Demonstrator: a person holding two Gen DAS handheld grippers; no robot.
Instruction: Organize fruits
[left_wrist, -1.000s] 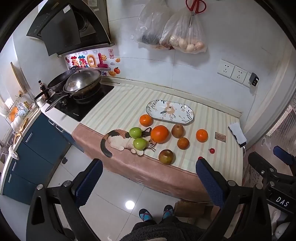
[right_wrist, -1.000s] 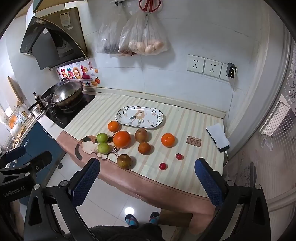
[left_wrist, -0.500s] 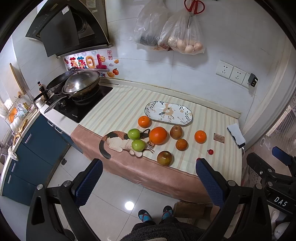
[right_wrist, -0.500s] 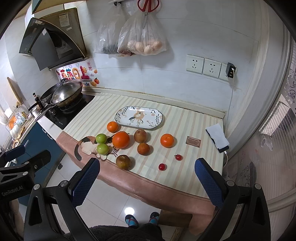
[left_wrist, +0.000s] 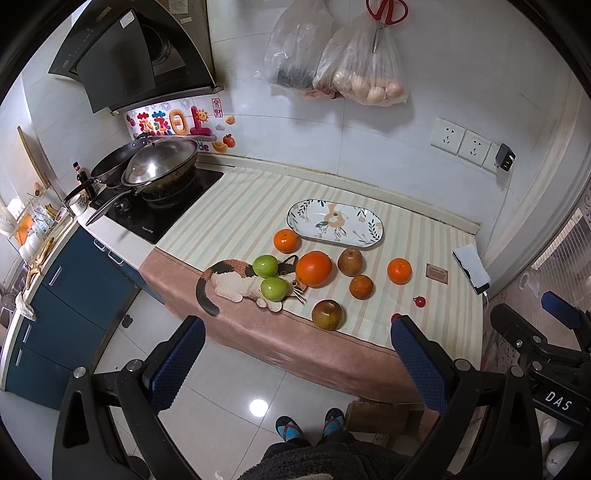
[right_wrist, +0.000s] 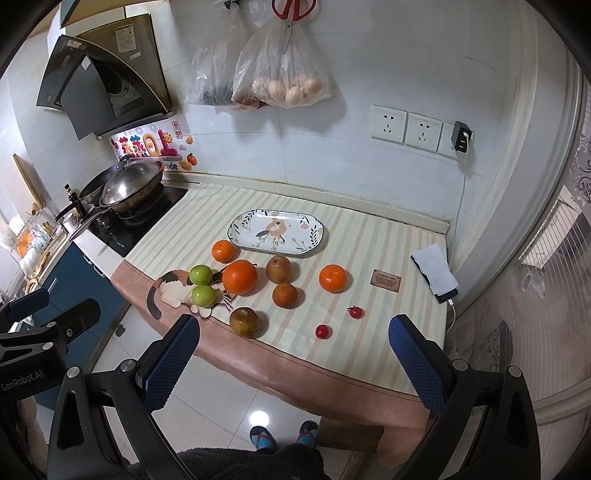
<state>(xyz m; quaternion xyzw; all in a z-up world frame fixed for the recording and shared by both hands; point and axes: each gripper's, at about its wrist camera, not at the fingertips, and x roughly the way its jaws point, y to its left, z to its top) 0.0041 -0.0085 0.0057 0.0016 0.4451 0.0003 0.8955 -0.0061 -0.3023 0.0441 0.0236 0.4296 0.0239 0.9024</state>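
A patterned oval plate lies empty at the back of the striped countertop. In front of it lie a large orange, three smaller oranges, two green apples, brownish pears and two red cherry tomatoes. My left gripper and my right gripper are both open and empty, held over the floor in front of the counter, away from the fruit.
A wok sits on the hob at left. A phone on a white cloth lies at the counter's right end. Plastic bags and scissors hang on the wall. Blue cabinets stand at left.
Both grippers have drifted slightly; the counter and fruit sit a little higher in both views. Nothing was taken or moved.
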